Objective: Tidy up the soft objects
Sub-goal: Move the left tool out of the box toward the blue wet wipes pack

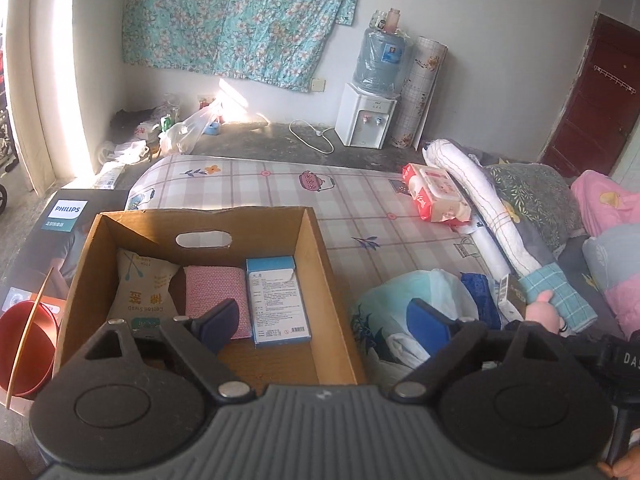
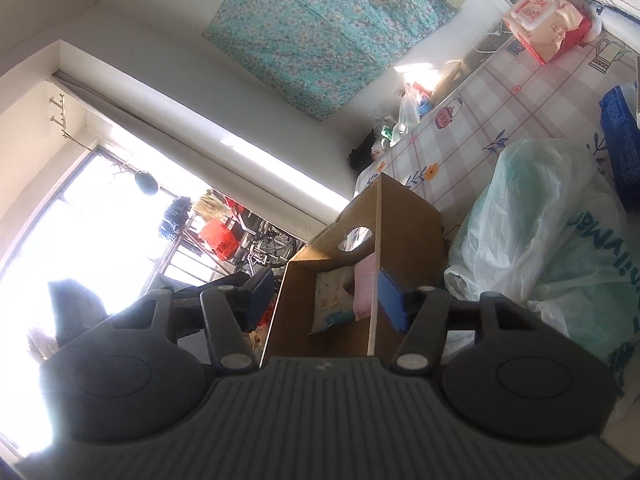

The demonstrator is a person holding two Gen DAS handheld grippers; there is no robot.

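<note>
An open cardboard box (image 1: 316, 256) stands on the bed's near left. In it lie a cotton swab bag (image 1: 144, 288), a pink cloth (image 1: 216, 292) and a blue-white box (image 1: 278, 300). My left gripper (image 1: 324, 326) is open and empty, its jaws astride the box's right wall. A white plastic bag (image 1: 404, 300) lies right of the box. A wet wipes pack (image 1: 438, 194) lies farther back. My right gripper (image 2: 326, 294) is open and empty, tilted sideways, facing the box (image 2: 408, 216) with the plastic bag (image 2: 540, 220) beside it.
A checked bedsheet (image 1: 280, 184) covers the bed. A rolled white towel (image 1: 480, 208), pillows and a pink quilt (image 1: 608, 204) lie at right. A Philips carton (image 1: 52, 232) and red bucket (image 1: 24, 344) stand left. A water dispenser (image 1: 368, 116) stands at the wall.
</note>
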